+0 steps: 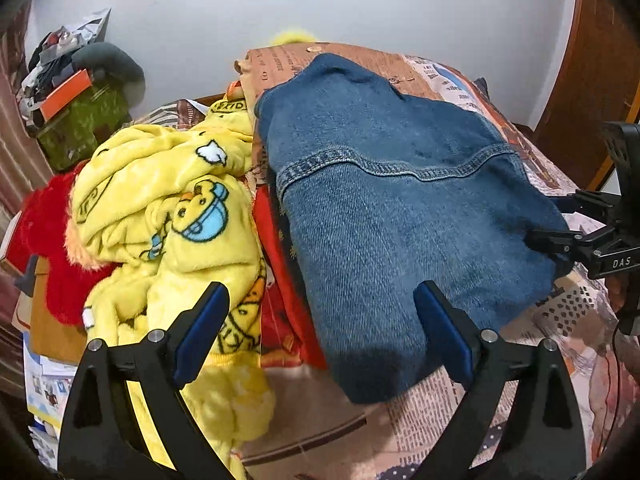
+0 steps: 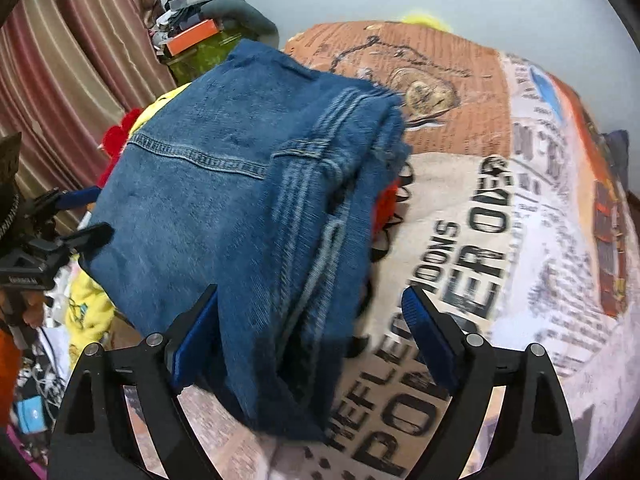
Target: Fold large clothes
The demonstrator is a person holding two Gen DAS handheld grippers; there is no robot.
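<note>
Both my jaws hang released around the folded denim garment point(image 1: 400, 216) on the bed point(image 2: 500, 240); I should square its edges, then press flat.

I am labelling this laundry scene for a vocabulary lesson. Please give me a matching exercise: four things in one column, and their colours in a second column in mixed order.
Things:
1. folded denim garment
2. fleece cartoon blanket
3. fuzzy garment at the far left
4. box on the cluttered pile

Colours:
A. orange
B. blue
C. red
D. yellow

Pairs: 1-B, 2-D, 3-C, 4-A
</note>
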